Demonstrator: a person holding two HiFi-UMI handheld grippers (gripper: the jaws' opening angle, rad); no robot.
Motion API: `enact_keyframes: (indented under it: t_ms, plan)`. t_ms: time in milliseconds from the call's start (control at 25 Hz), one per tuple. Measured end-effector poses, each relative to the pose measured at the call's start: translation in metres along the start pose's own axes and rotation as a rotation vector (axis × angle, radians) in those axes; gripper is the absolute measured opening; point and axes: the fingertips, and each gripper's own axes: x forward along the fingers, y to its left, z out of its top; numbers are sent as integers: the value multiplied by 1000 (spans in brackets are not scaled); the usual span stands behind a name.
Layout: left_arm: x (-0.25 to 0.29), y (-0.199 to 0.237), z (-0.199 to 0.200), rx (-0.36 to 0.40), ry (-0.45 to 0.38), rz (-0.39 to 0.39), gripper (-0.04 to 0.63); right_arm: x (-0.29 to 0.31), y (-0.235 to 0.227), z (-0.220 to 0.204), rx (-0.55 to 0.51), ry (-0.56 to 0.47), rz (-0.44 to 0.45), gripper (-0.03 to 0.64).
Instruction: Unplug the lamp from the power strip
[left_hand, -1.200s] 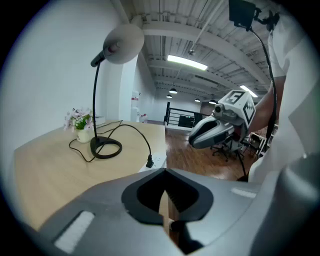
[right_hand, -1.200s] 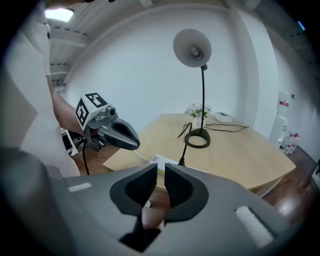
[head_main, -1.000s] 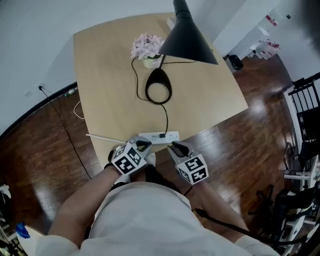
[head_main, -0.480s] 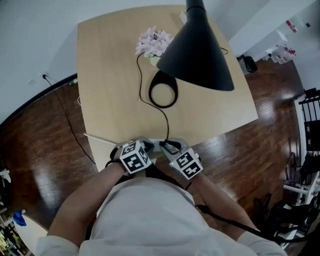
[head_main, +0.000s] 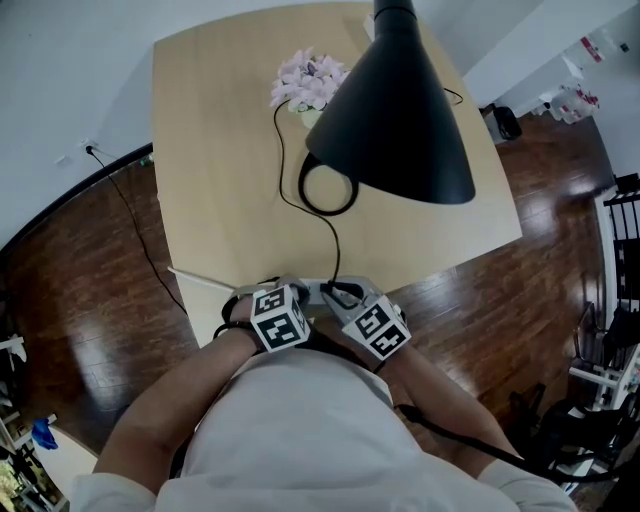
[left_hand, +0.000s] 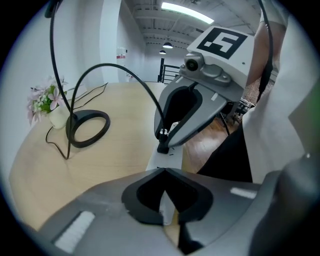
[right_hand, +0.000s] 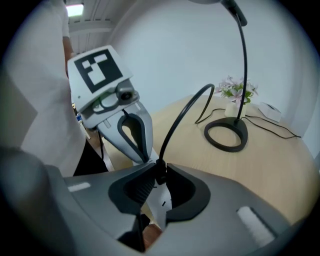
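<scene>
Dark wood floor (head_main: 90, 300) all round, with one black cable (head_main: 150, 272) across it at 9 o'clock. One pale table (head_main: 220, 150) filling 12 o'clock in the head view.

One black lamp (head_main: 395, 120), its wide shade (head_main: 410, 155) looming at 1 o'clock, hiding part of the tabletop and part of the ring base (head_main: 318, 200).

At 6 o'clock, by the table's near edge, two in all: left gripper (left_hand: 165, 172) and right gripper (right_hand: 160, 174), side by side and facing each other. Left jaws pressed in on the end of the one white strip (left_hand: 155, 161). Right jaws clamped on the one black plug (left_hand: 163, 148), seated in the strip between the two. From above, most of the strip covered by both grippers.

One bunch of pale pink flowers (head_main: 308, 80) in a small white pot (left_hand: 57, 117) at 12 o'clock, just beyond the base.

One black lamp cord (head_main: 334, 245) arching up from the plug and on toward the base, crossing both gripper views. One thin white cord (head_main: 200, 279) running from the grippers toward 9 o'clock along the table edge.
</scene>
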Motion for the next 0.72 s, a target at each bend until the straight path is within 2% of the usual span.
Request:
enact_keyframes:
  t_ms: [200, 400, 720]
  plan:
    - [0, 0, 0, -19, 6, -23, 3, -10, -16, 19, 3, -39, -24, 72]
    - [0, -1, 1, -34, 3, -30, 3, -3, -44, 8, 37, -15, -42, 72]
    - [0, -2, 1, -52, 2, -48, 3, 15, -66, -6, 116, 51, 15, 72]
